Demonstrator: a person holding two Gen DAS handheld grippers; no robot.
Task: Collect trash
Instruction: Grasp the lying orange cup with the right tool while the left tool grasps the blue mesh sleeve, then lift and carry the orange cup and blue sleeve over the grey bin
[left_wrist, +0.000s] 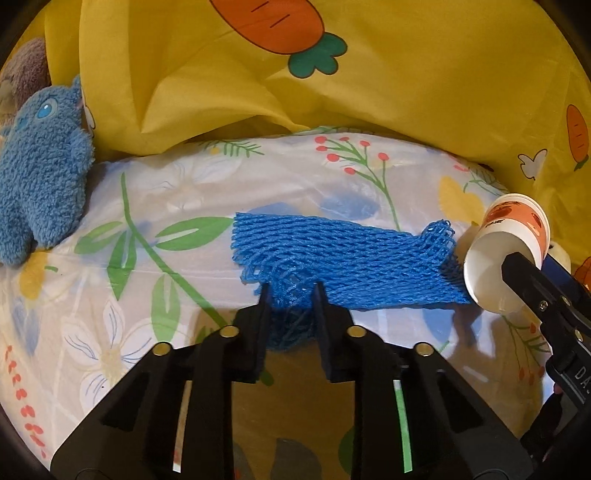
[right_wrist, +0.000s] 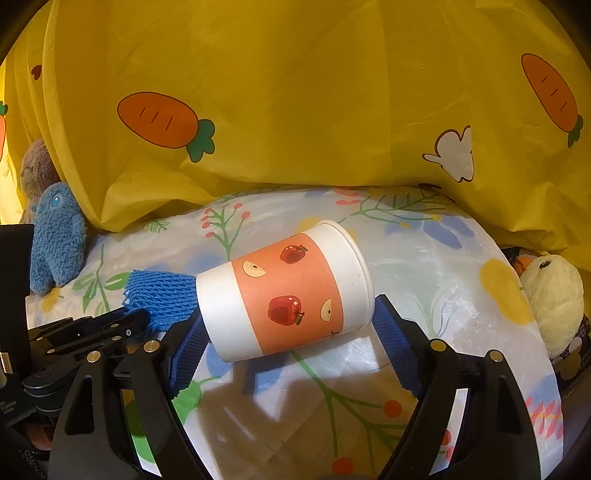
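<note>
Nearest in the left wrist view: left tongs drawn together on the near edge of the blue foam net, with a small bunch of mesh pinched between the tips. Rest of the net lying flat on the floral bed sheet, stretching away to the right. Thin bite only, so a likely slip-out on lifting, or stretching and tearing of the soft mesh under a quick pull. Some chance, too, of catching sheet along with net and dragging the bedding up.

Just right of that: right tongs spread wide around the paper cup, which lies on its side, base to the left, rim to the far right. Pads seemingly pressing on base and rim, end to end, though hard to confirm at the rim. Awkward hold: smooth paper, tapered shape, contact only at the edges. Risk of popping out sideways, rolling off across the sheet, or crumpling at the rim under a harder squeeze.

Cup base close against the right end of the net, and both tongs near each other. Danger of bumping or tangling when lifting apart.

Farther off: blue plush toy at far left, yellow duck plush at right, yellow carrot quilt behind. Possible resting places for a dropped cup, awkward to reach.
</note>
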